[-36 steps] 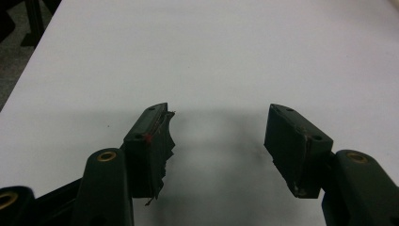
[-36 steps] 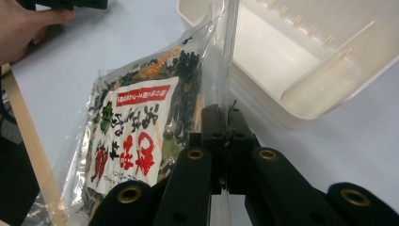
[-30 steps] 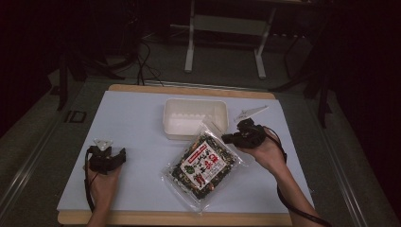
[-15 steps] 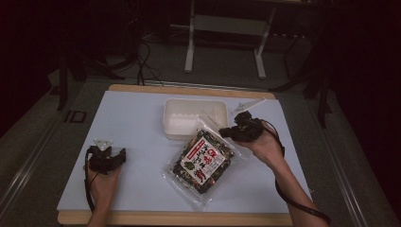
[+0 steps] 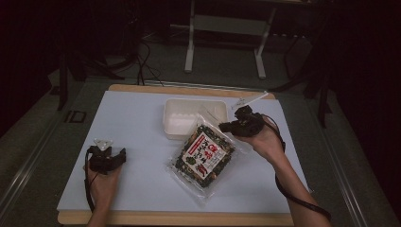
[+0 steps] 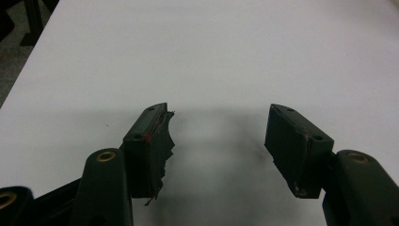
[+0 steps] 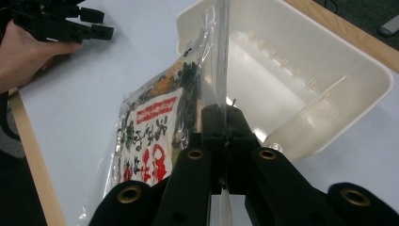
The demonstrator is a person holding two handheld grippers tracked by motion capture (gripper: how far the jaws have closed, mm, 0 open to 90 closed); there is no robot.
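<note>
- The snack bag (image 5: 204, 153) lies near the middle of the desk (image 5: 137, 123), its far corner lifted against the near wall of the white tray (image 5: 182, 116), which sits toward the far edge.
- My right gripper (image 5: 226, 126) is clenched on the clear sealed edge of that bag; in the right gripper view the jaws meet on the plastic strip (image 7: 221, 70), which stands up straight from them.
- Since a second ago the right gripper has crept a little toward the tray and turned inward, and the bag's top corner has come with it, rising off the desk while the rest of the bag drags slightly.
- I read that as the lift beginning: the grip has held through the first pull, so the bag can probably be carried over the tray's rim next.
- The bag's far edge is hard to make out against the tray from above; it may already be touching the wall, but I can't be sure.
- My left gripper (image 5: 124, 156) rests near the desk's left near corner, well apart from the bag, unmoved, jaws released with bare desk between them (image 6: 219, 141).
</note>
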